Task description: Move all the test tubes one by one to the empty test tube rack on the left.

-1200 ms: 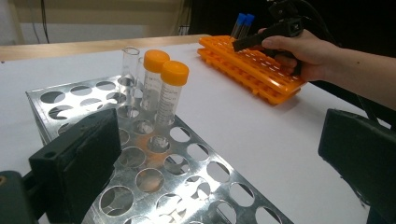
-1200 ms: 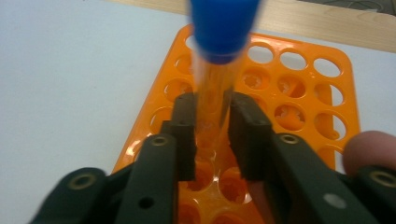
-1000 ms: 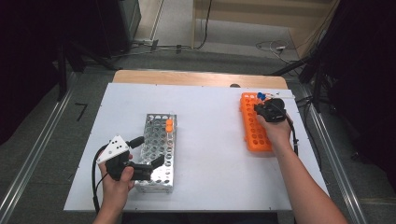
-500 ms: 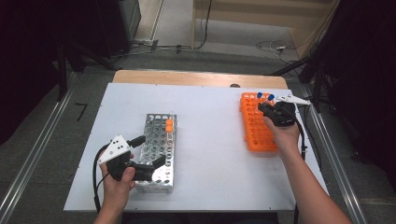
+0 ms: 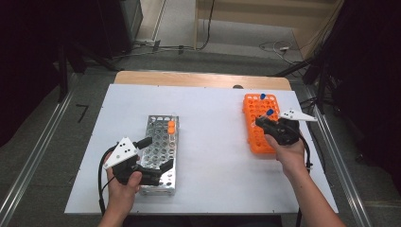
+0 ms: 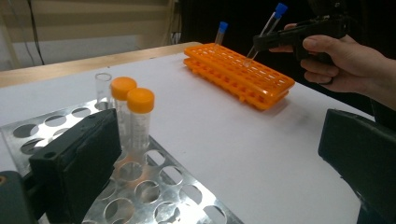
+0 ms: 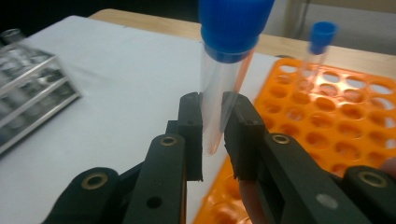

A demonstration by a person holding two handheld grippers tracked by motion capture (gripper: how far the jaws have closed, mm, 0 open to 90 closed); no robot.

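Counter (image 5: 213,142): white sheet over a wooden top, carrying two racks well apart, one on each side.
Metal rack (image 5: 160,151): lying on the left; the left gripper (image 5: 158,158) straddles its near end with jaws spread, nothing pinched, steadying it. It hasn't shifted since a second ago.
Orange rack (image 5: 257,123): on the right, mostly empty holes, and one blue-capped tube (image 6: 221,32) standing upright at its far end.
Right gripper (image 7: 212,135): pressed together on the second blue-capped tube (image 7: 224,70), pinching the clear barrel low down, cap on top. And here's the change: a second ago this gripper sat down over the far end of the orange rack; now it has come up and back toward the person, the tube tip clear above the holes, leaning at a tilt in the left gripper view.
Orange-capped tubes (image 6: 133,119): two standing side by side in the metal rack, with an open uncapped tube (image 6: 103,88) just behind.
Meaning: the tube looks freshly lifted out, so the carry across to the metal rack is likely next; the tilt will need straightening before it drops into a hole.
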